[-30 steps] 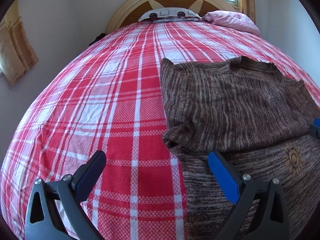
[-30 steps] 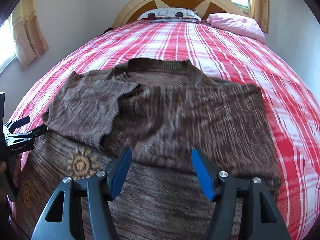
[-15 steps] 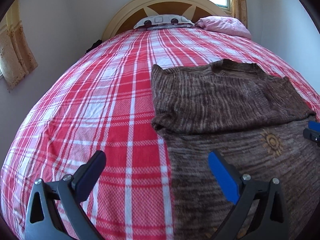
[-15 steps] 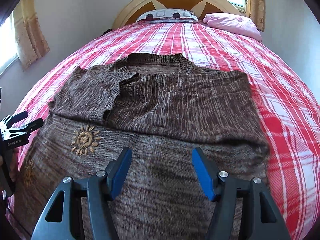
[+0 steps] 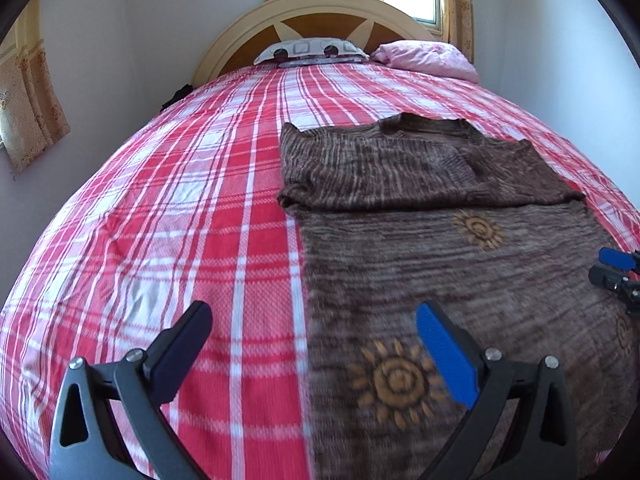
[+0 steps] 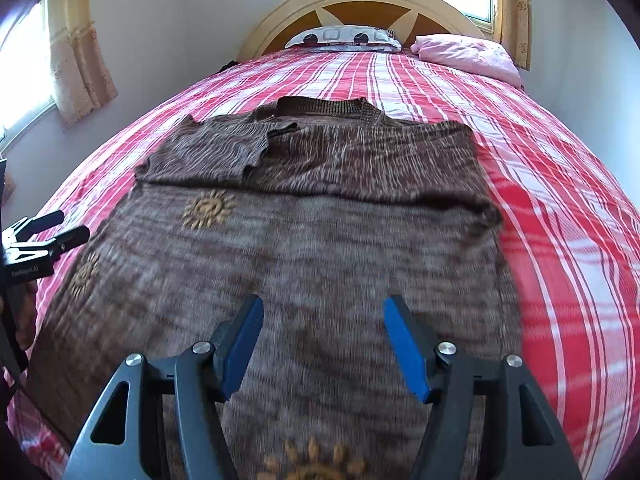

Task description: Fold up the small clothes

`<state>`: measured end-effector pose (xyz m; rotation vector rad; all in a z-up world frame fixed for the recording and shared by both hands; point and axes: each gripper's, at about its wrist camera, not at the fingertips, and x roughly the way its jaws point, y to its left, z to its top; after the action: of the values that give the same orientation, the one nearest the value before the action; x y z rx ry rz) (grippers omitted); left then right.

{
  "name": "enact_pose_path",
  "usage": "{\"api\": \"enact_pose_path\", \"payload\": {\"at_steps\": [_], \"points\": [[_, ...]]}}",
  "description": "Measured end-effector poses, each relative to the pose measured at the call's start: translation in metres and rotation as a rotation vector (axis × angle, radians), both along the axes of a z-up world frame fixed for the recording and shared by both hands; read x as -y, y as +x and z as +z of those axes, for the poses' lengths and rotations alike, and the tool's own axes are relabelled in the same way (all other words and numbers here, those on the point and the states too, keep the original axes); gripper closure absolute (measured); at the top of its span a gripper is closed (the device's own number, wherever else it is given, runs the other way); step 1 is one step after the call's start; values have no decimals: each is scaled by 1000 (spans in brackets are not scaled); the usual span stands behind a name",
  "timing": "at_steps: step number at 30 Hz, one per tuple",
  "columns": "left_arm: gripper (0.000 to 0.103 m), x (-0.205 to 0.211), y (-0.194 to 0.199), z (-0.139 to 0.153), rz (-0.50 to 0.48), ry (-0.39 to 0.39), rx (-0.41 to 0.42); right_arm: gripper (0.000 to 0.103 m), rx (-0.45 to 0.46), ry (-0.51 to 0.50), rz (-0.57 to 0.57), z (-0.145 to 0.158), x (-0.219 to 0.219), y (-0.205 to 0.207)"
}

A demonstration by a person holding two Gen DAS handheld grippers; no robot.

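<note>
Sweater laid out on the bed, both grippers hanging over the near end

The sweater (image 6: 304, 248) lies flat on the bed (image 5: 180, 208), neck end toward the headboard (image 6: 360, 4), with both sleeves folded in across its upper part and lying on the body. Two pillows (image 6: 344, 38) sit at the far end, just before the headboard, one beside the other. The left hand-held gripper (image 5: 314, 346) hangs over the sweater's left edge, one finger above the bedcover and the other above the knit. The right hand-held gripper (image 6: 322, 338) hangs over the sweater's near middle. Curtains (image 6: 76, 52) hang on the left wall.
</note>
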<state>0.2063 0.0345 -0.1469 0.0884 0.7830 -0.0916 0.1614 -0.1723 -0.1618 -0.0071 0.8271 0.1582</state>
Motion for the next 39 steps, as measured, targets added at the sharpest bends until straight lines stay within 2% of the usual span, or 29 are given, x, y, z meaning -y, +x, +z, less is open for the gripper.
{"api": "enact_pose_path", "payload": {"at_steps": [16,33,39], "points": [[0,15,-65,5,-57,11,32,39,5,11,-7,-2,4,-57],[0,13,-124,-17,-85,43,-20,39,-33,11,-25,-9,13,-116],[0,-3,-143,-27,-68,7,-41,39,-40,32,-34,-10,23,-141]]}}
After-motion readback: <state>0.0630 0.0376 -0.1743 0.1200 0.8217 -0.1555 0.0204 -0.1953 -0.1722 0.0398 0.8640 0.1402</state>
